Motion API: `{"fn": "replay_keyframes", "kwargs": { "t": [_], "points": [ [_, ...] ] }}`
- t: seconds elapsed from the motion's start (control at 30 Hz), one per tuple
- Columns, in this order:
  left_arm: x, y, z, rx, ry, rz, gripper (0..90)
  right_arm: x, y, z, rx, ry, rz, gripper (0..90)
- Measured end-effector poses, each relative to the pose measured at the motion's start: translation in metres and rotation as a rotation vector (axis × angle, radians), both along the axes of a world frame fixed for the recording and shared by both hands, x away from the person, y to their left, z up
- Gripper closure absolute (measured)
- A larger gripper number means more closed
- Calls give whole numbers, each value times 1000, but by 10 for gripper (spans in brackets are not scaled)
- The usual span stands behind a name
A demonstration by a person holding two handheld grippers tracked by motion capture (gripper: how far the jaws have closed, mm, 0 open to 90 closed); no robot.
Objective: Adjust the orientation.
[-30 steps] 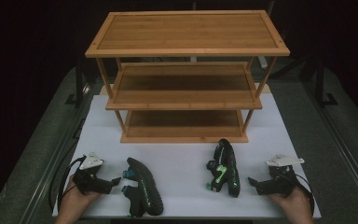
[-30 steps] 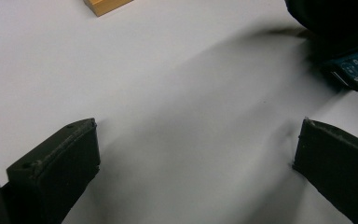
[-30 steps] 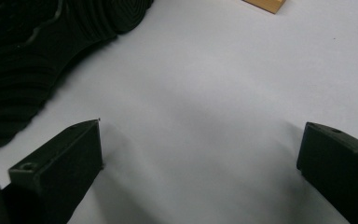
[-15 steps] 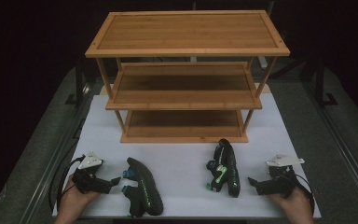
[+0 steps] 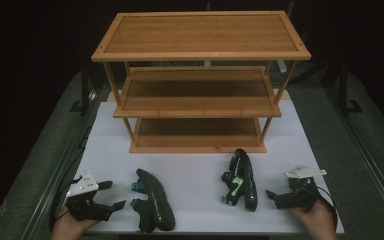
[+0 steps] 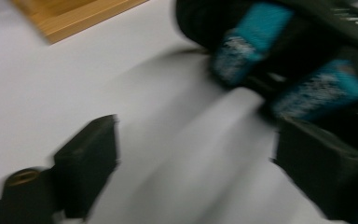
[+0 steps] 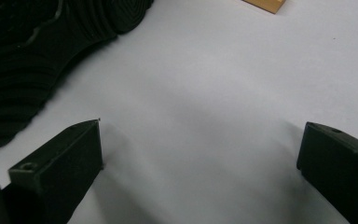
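Black and teal, the left sandal (image 5: 152, 206) lies on its side at the near left of the white mat (image 5: 195, 172), sole to the right and straps to the left, facing our left gripper (image 5: 114, 195). We hold that gripper low and level, just left of the straps, and its jaws have just been closing a little from their widest; they are still well apart with only bare mat between them. In the left gripper view the teal straps (image 6: 256, 42) sit just ahead of the right jaw, close but not pinched, so we judge that we are lining up to take the sandal by a strap, the easiest part to grasp.

In the middle, beyond both sandals, stands the bamboo rack (image 5: 200, 60) with three shelves, all bare. It faces us squarely, so either sandal could be slid in from the near side.

Right of centre lies the right sandal (image 5: 242, 180), black with green straps, also tipped on its side, heel towards the rack. Our right gripper (image 5: 275, 196) rests near the mat's right edge, just right of that sandal and apart from it, jaws spread wide on nothing. In the right gripper view the ribbed black sole (image 7: 37, 60) lies to the far left of the jaws, so this hand seems to be waiting its turn.
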State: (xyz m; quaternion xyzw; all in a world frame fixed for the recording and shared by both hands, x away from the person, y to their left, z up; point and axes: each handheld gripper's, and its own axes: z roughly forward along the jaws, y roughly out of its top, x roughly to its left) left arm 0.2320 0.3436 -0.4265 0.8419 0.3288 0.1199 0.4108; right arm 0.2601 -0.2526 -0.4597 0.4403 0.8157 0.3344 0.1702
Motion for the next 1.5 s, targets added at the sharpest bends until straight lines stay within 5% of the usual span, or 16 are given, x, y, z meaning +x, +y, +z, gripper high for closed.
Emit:
{"fn": "replay_keyframes", "kwargs": {
  "t": [0.07, 0.17, 0.4, 0.77, 1.2, 1.5],
  "points": [
    [-5, -2, 2, -4, -2, -22, 158, 0, 0, 0, 0, 0, 0, 0],
    [-12, -4, 3, -8, -10, -95, 322, 0, 0, 0, 0, 0, 0, 0],
    [-13, -19, -3, -6, 4, -229, 417, 0, 0, 0, 0, 0, -1, 0],
    [-7, -33, -9, -48, -5, -296, 516, 0, 0, 0, 0, 0, 0, 0],
    [-3, -40, -4, -18, -30, -296, 697, 0, 0, 0, 0, 0, 0, 0],
    [-3, -43, 7, -64, -61, -215, 729, 0, 0, 0, 0, 0, 0, 0]
  ]
}}
